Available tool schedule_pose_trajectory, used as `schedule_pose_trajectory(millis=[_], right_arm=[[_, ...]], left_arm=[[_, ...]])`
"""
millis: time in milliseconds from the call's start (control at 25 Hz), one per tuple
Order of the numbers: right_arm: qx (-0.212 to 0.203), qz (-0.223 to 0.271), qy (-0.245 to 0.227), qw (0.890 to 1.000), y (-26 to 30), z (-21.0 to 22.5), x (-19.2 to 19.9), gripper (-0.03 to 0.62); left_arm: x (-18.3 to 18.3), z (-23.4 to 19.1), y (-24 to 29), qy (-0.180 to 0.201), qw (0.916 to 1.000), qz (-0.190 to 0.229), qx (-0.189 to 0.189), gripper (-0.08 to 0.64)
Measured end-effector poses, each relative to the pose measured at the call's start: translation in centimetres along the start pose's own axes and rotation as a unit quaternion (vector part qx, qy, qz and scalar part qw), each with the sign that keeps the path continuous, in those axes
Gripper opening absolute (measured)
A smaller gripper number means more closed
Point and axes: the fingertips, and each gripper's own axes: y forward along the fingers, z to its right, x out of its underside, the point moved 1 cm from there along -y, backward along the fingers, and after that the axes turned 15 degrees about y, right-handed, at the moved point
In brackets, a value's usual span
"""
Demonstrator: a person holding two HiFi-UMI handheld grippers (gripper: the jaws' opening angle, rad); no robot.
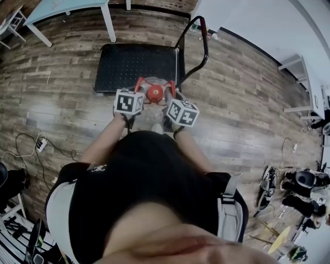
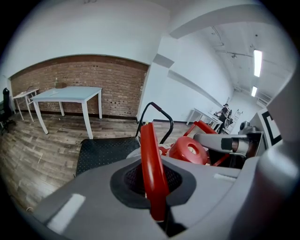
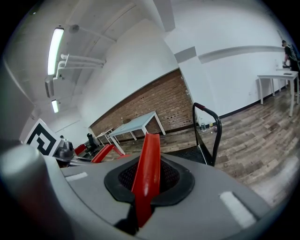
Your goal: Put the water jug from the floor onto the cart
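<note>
The water jug (image 1: 150,116) is a clear bottle with a red cap (image 1: 154,93) and red carrying handles. I hold it in front of me with both grippers, at the near edge of the black cart platform (image 1: 135,65). My left gripper (image 1: 136,96) is shut on the jug's left red handle (image 2: 151,164). My right gripper (image 1: 172,103) is shut on the right red handle (image 3: 147,171). The cap (image 2: 189,149) shows beside the left jaws. The cart's black push handle (image 1: 199,46) rises at the platform's right end. My body hides the jug's lower part.
A white table (image 1: 67,6) stands beyond the cart by a brick wall (image 2: 93,75). A power strip with cables (image 1: 41,145) lies on the wooden floor at left. Dark gear (image 1: 303,188) is piled at the right, near white shelving (image 1: 299,77).
</note>
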Motion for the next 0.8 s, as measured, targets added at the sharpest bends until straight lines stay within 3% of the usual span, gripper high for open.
schedule_pose_trajectory(millis=[160, 400, 800], right_arm=[[-0.013, -0.003, -0.002, 1.000, 1.9, 0.6, -2.7, 0.043], [-0.022, -0.004, -0.050, 0.999, 4.3, 1.7, -5.5, 0.043], [-0.038, -0.025, -0.050, 0.998, 7.4, 4.3, -8.7, 0.043]], left_arm=[[-2.2, -0.7, 1.8, -0.005, 0.9999, -0.004, -0.013, 0.002], [-4.7, -1.5, 4.1, -0.004, 0.9992, -0.011, -0.039, 0.002], [-7.8, -1.6, 7.7, -0.011, 0.9978, -0.019, -0.062, 0.002]])
